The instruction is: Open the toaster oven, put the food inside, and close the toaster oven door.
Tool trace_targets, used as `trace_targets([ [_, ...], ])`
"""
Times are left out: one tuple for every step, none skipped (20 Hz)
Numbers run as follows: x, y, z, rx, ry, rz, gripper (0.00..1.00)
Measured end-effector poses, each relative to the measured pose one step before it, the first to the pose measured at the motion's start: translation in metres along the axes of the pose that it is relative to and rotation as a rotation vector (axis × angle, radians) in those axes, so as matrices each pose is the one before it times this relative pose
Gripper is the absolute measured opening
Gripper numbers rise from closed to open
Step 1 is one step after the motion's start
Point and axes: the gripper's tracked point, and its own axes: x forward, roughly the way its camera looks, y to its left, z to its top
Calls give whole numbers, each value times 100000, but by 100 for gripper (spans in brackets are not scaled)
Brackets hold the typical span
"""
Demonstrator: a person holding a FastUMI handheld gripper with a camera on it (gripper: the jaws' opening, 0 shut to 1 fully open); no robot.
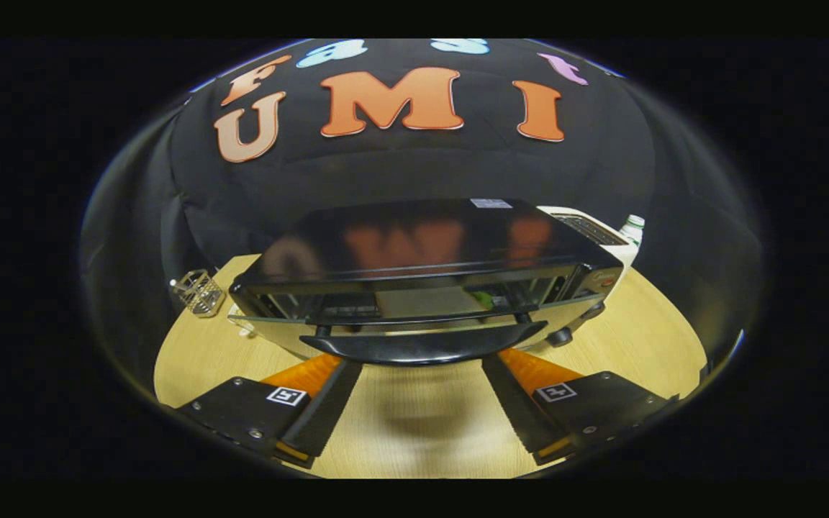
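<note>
While the fingers (422,374) stand spread wide with nothing pinched, the oven (422,266) sits just ahead of them on the table (645,338), its door (414,316) partly ajar and its handle (422,347) lying across the fingertips. Something green, possibly the food (484,298), shows behind the glass. Closing likely comes next: push the handle squarely at mid-bar, lifting steadily so the oven doesn't slide.

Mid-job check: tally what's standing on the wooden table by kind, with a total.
Black toaster oven with glass door: 1
White slot toaster: 1
Clear plastic bottle with white cap: 1
Wire mesh basket: 1
Total: 4
Gripper open below the door handle.
</note>
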Motion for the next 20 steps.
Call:
trace_targets([
  [-61,-321,439,190,-920,-571,100],
  [245,-228,482,389,-1165,-243,100],
  [-274,-237,109,532,-124,-506,100],
  [-166,-286,43,728,-135,-187,100],
  [-533,-259,136,993,273,-72,99],
  [-729,-62,100,1081,-5,638,100],
  [-749,43,581,812,-1329,716,100],
  [-894,-93,947,-132,-1742,368,100],
  [-868,-192,1144,-1029,-2253,-266,99],
  [-851,-231,1416,-1493,-2752,-499,99],
  [-763,-121,1575,-1509,-3089,-229,99],
  [-852,-136,1625,-1326,-2968,-24,99],
  [-717,-2,1724,-253,-2836,375,99],
  [-761,-214,1806,288,-2566,376,99],
  [-719,-213,1813,467,-2656,232,99],
  [-461,-268,1601,553,-2987,130,99],
  [-534,-316,2039,583,-3366,-378,99],
  [-738,-434,1580,539,-3245,-546,99],
  [-696,-328,1887,566,-3409,-471,99],
  [-660,-413,1617,606,-3174,-526,99],
])
